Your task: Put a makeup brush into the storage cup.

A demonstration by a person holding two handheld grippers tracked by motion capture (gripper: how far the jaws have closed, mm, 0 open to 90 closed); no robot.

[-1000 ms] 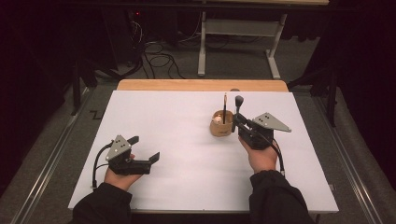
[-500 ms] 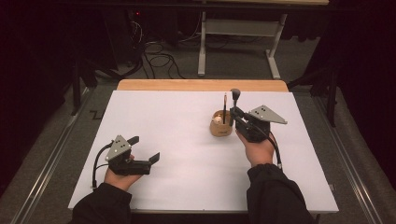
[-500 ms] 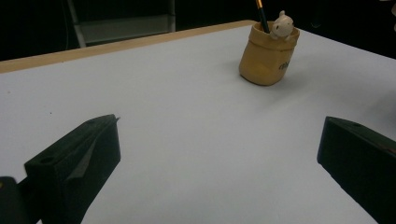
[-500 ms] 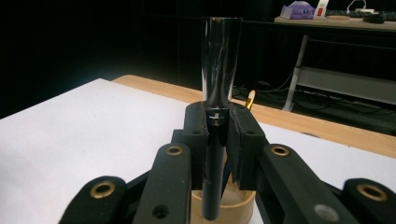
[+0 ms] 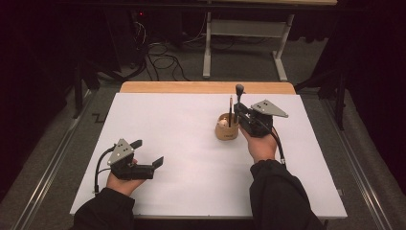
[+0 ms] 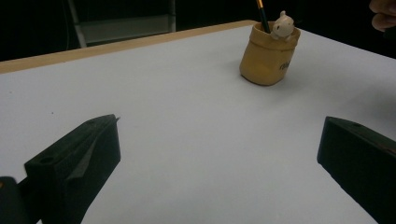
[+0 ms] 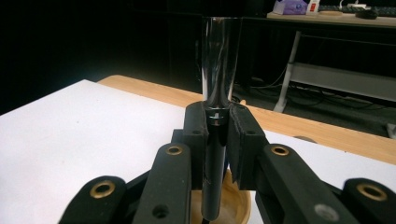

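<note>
Black sleeves came in over the near edge of the white table (image 5: 182,143), each hand carrying a pair of tongs. Nearest, the left gripper (image 5: 149,153) lay low in the person's left hand (image 5: 122,182) close to the front edge, its jaws spread wide with bare tabletop between them; in the left gripper view the two black jaws stood far apart at either side. Farther in, the right hand (image 5: 261,146) held the right gripper (image 5: 238,109) with its jaws clamped tight on a slim dark brush (image 7: 217,116), whose handle stood upright between the pads, its shiny ferrule rising above them and its rounded grey head topping it in the high view. Just below the gripped handle, and just beside that gripper, sat a small tan pen holder (image 5: 226,127), shaped like a soft pouch, with a little pale figure (image 6: 283,24) at its rim and a pencil (image 5: 230,110) standing in it. Beyond ran a wooden strip (image 5: 206,87) along the table's far edge, then grey floor with loose cables (image 5: 163,62) and a desk frame (image 5: 242,33).
</note>
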